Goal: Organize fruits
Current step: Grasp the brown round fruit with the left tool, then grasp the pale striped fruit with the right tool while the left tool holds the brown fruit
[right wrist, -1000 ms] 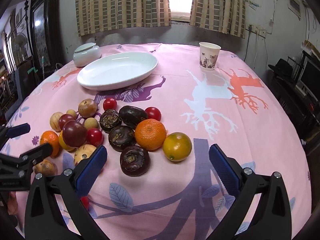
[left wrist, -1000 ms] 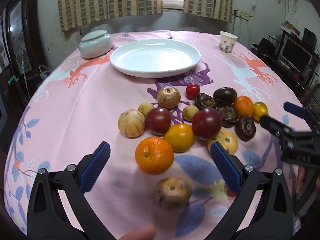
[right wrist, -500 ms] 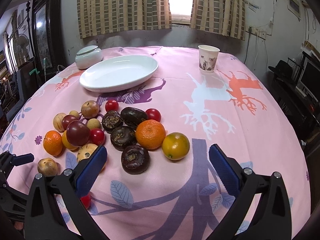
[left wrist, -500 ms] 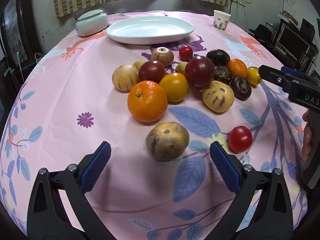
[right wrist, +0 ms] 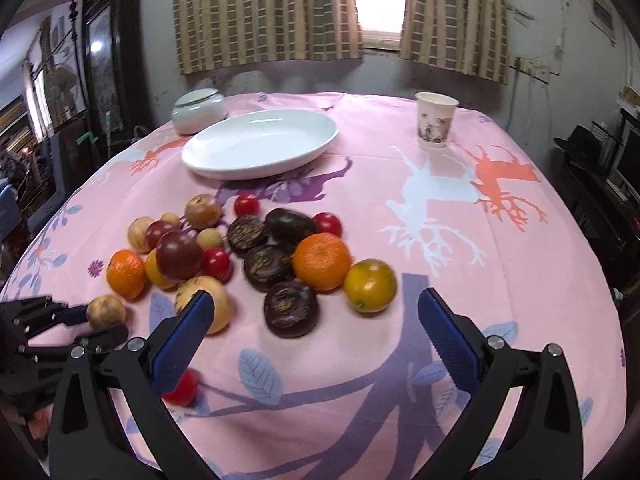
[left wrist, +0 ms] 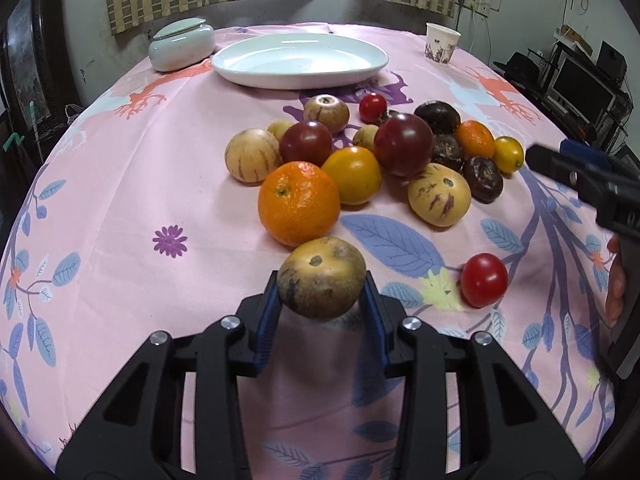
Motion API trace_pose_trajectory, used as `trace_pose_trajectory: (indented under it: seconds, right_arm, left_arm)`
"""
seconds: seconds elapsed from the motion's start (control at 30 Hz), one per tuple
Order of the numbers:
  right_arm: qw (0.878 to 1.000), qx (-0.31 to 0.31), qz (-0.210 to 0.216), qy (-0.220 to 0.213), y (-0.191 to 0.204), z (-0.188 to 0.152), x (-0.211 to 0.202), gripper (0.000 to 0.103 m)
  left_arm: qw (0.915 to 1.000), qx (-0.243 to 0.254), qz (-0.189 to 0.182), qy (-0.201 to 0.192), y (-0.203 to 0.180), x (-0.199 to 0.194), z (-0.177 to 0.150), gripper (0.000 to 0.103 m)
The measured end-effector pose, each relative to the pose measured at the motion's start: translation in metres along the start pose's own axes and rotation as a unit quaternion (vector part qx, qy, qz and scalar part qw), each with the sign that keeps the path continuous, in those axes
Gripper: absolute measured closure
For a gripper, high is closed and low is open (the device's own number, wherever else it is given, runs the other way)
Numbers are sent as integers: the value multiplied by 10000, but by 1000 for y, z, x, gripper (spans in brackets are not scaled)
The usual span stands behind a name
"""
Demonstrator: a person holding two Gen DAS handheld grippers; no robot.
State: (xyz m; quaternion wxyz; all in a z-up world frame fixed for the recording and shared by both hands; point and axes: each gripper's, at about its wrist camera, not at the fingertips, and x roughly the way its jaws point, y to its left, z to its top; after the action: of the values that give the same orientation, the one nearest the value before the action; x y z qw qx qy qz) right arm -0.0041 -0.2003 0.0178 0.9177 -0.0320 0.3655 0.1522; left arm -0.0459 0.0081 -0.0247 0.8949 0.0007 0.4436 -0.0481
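One brownish round speckled fruit (left wrist: 321,282) is pinched between the closing blue pads of the left tool (left wrist: 322,307), just ahead of it on the pink-clothed desk (left wrist: 120,216). Squeezing should be kept gentle and centred before lifting toward the white oval plate (left wrist: 300,60) far ahead. The right tool (right wrist: 316,332) is held released, grasping nothing.

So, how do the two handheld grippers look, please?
Both look alike. The left gripper and the right gripper have black plastic frames with open triangular cut-outs and silver screws at the joints. Their fingers carry blue ribbed pads. No cable or sleeve is visible. White lettering on the right gripper's body is cut off.
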Motion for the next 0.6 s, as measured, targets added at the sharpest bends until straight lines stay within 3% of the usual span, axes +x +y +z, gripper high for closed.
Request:
trace_pose_trajectory:
  seconds: [0.3, 0.4, 0.5, 0.6]
  right_arm:
    - [9906, -1096, 763, 279, 65, -10, 1, 3]
    - [9878, -1079, 944, 609, 73, -9, 17, 24]
    - [9864, -1067, 945, 822, 75, -7, 31, 28]
    - [9858, -1018, 852, 1032, 75, -4, 45, 39]
  left_arm:
    - [9988, -184, -442, 18, 8, 3, 1, 64]
    - [9985, -244, -495, 69, 9, 6, 1, 64]
    - [9983, -262, -517, 72, 9, 6, 2, 64]
    - [9980, -291, -551, 72, 10, 7, 2, 64]
